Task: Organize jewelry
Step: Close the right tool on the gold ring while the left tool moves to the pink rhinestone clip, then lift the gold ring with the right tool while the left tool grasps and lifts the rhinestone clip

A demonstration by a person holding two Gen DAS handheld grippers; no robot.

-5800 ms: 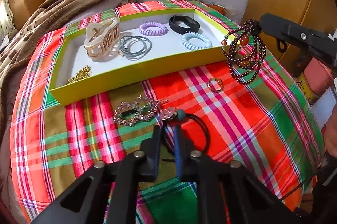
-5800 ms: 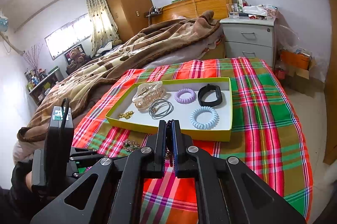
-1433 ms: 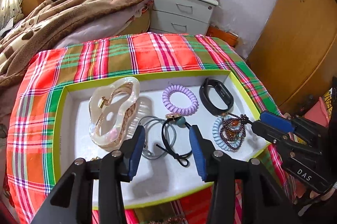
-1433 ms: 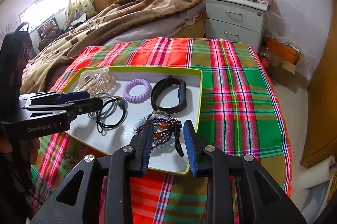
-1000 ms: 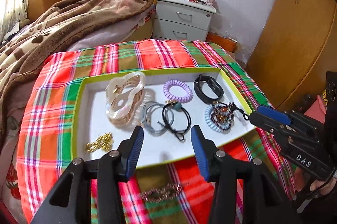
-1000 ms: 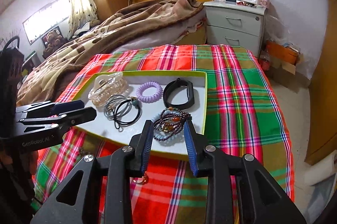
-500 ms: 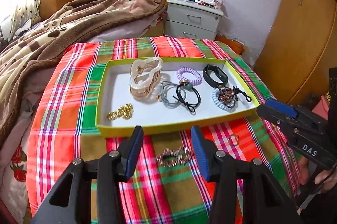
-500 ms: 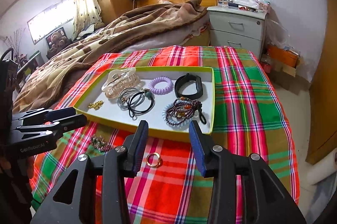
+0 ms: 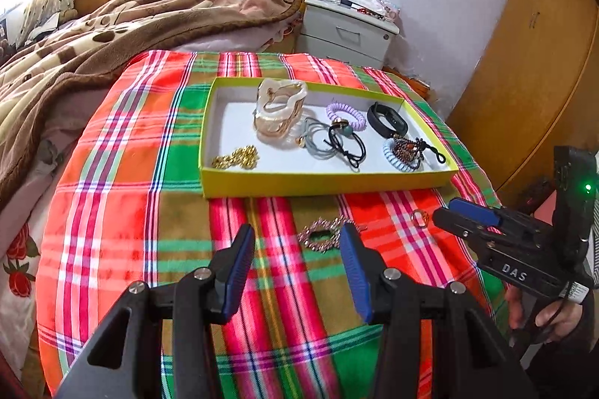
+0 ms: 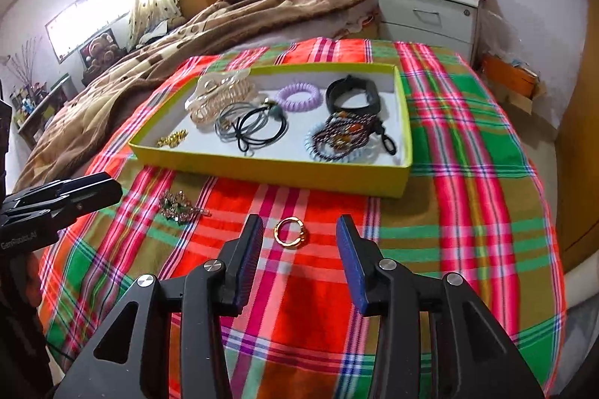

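Both of my grippers hang over the plaid bedspread [image 10: 468, 144] in front of the yellow-green tray [image 10: 284, 170], and neither has hold of anything. My left gripper [image 9: 295, 247] stands wide, lined up on the rhinestone hair clip [image 9: 325, 233] lying flat on the cloth. My right gripper [image 10: 297, 236] is opening, jaws well spread, with the gold ring [image 10: 291, 231] showing between them but untouched.

Risks from here, as I judge them: the ring is thin and sits flush on soft fabric, so the pads may pinch bedspread along with it, or it may skid out as I close. The hair clip is long and knobbly; an off-centre grip could let it swing and drop short of the tray wall. The two grippers are also working near each other, so they could knock together.

The ring is a small, bright gold band with a little ornament on one side. The clip is a dark, sparkly openwork bar. The tray already holds a gold chain [image 9: 236, 157], a claw clip [image 9: 279, 110], hair ties and bracelets.
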